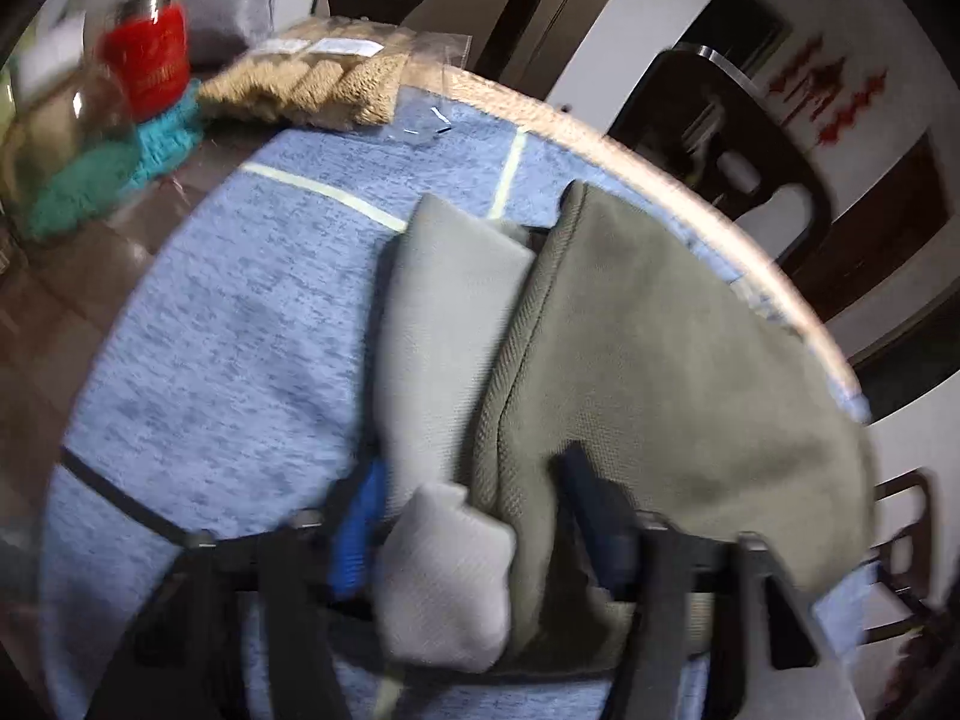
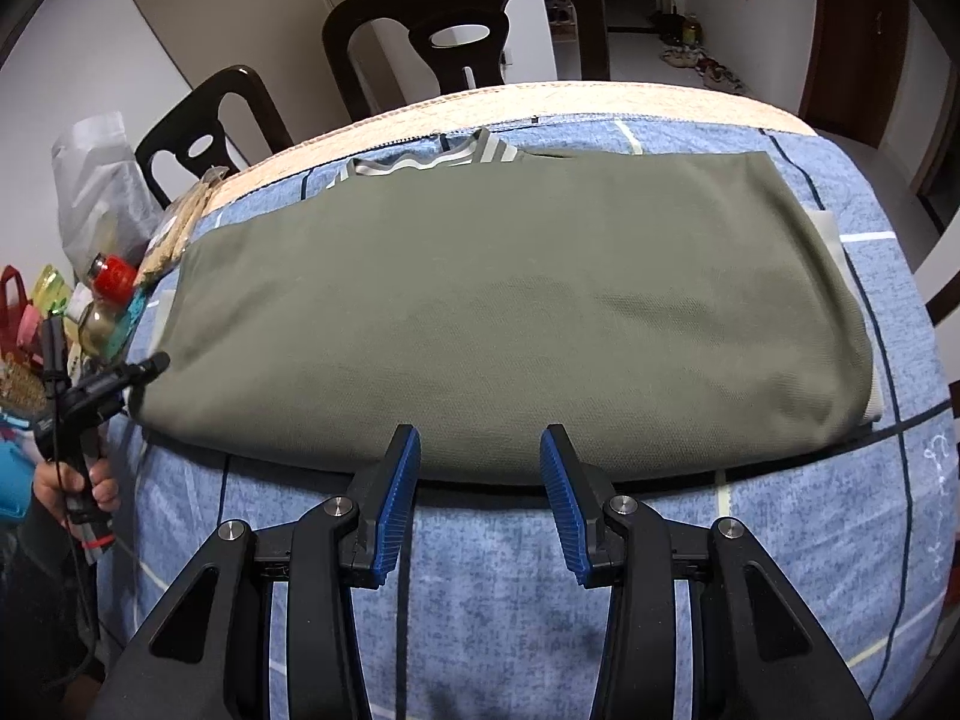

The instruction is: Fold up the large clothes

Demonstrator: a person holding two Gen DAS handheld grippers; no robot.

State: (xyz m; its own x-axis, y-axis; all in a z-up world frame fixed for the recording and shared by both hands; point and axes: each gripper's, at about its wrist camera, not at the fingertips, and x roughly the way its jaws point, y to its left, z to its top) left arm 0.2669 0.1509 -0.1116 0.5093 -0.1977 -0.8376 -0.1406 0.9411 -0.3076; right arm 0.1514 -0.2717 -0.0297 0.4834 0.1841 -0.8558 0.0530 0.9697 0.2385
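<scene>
An olive-green shirt point(image 2: 510, 312) lies folded into a wide band across the blue checked cloth point(image 2: 492, 600) on the table, its striped collar point(image 2: 420, 162) at the far edge. My right gripper point(image 2: 477, 474) is open and empty, just short of the shirt's near edge. In the blurred left wrist view the shirt's left end point(image 1: 648, 360) and its grey inner layer point(image 1: 444, 570) lie between and over the fingers of my left gripper point(image 1: 474, 504). The jaws stand apart around the fabric. The left gripper also shows in the right wrist view point(image 2: 150, 367), at the shirt's left end.
A red-lidded jar point(image 1: 150, 54), a glass jar point(image 1: 72, 120), teal knit cloth point(image 1: 162, 132) and a tan knit item point(image 1: 312, 84) crowd the table's left side. A plastic bag point(image 2: 102, 192) stands there too. Dark chairs point(image 2: 474, 24) stand behind the table's far edge.
</scene>
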